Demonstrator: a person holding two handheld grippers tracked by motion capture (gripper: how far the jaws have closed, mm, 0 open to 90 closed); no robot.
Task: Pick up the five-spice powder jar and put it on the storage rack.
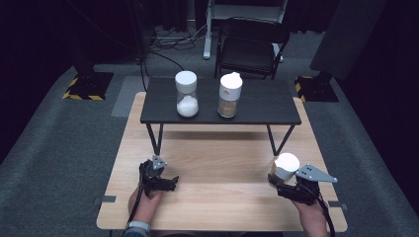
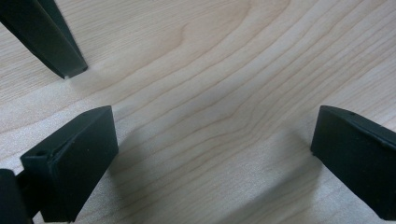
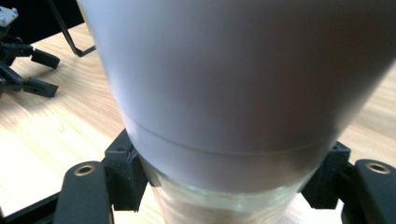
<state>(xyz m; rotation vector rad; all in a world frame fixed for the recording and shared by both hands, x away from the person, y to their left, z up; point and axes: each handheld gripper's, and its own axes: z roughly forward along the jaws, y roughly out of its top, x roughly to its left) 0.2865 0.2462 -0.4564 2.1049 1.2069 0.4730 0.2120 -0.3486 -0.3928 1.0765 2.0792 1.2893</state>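
A white-capped jar [image 1: 285, 166] is clamped below its cap by the right gripper [image 1: 280, 183], right of and nearer than the black shelf [image 1: 257, 101] bearing 2 similar jars, presumably for shelving, while the left gripper [image 1: 170, 182] is rested open-jawed, left of that shelf.

Glass jar [image 1: 283, 170] with a wide white lid [image 1: 287, 162], clear body below it, some tan or brownish contents visible low down in the high view. Jar stands roughly upright near the right front of the wooden bench [image 1: 217, 163], held between the right tongs [image 1: 276, 178], which grip the glass just under the lid. In the right gripper view the lid [image 3: 233, 74] looms large and slightly blurred, a thin seam line running round its lower part, clear glass [image 3: 224, 200] beneath with the black pads [image 3: 125, 173] pressed on either side. Whether the jar's base touches the bench can't be told.
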